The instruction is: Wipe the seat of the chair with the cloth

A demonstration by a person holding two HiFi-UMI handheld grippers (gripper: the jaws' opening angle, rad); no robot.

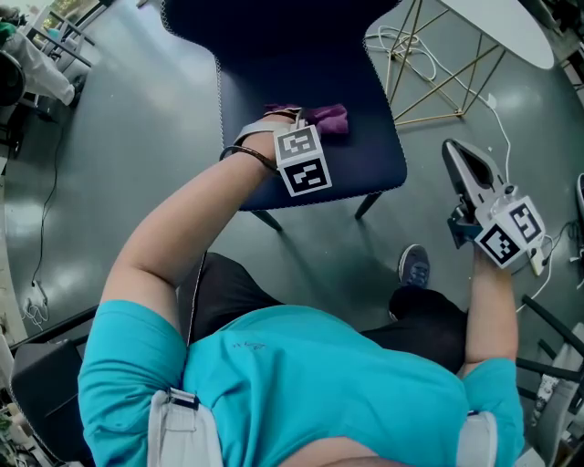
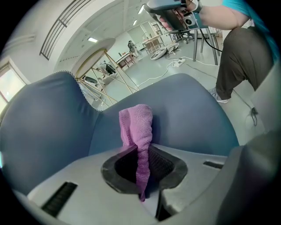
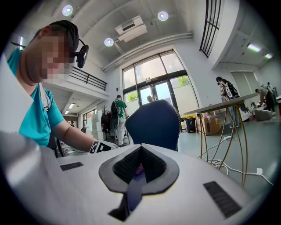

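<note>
A purple cloth (image 1: 326, 119) lies on the dark blue seat of the chair (image 1: 365, 160), towards its back. My left gripper (image 1: 294, 119) is down at the seat and shut on the cloth, its tips hidden under its marker cube. In the left gripper view the cloth (image 2: 137, 127) is pinched between the jaws of the left gripper (image 2: 142, 165), and its free end stands up in front of the seat (image 2: 197, 110). My right gripper (image 1: 456, 157) hangs over the floor to the right of the chair, shut and holding nothing. The right gripper view looks past the right gripper (image 3: 139, 169) at the chair's back (image 3: 153, 123).
A white table (image 1: 502, 27) on thin gold legs (image 1: 438, 77) stands close to the chair's right rear, with white cables (image 1: 406, 46) on the floor below it. The person's shoe (image 1: 415, 266) is by the chair's front leg. Other people stand far off.
</note>
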